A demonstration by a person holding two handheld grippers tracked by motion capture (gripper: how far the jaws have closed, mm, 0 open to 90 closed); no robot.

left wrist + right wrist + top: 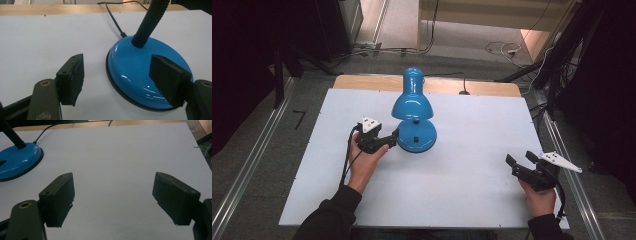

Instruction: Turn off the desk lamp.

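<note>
We see a glossy blue desk lamp [414,107] with a round base standing toward twelve o'clock on the white worktop [462,170]. Our left claw [393,137] sits at the base's nine o'clock edge, jaws spread, one over the base, not gripping it. Our right claw [520,159], at four o'clock, is spread over bare worktop, holding nothing.

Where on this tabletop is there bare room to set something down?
Bare board runs between the lamp base and the right gripper, and along the near edge between the two forearms. It is crowded at the base's left rim, where the open left gripper sits.
</note>
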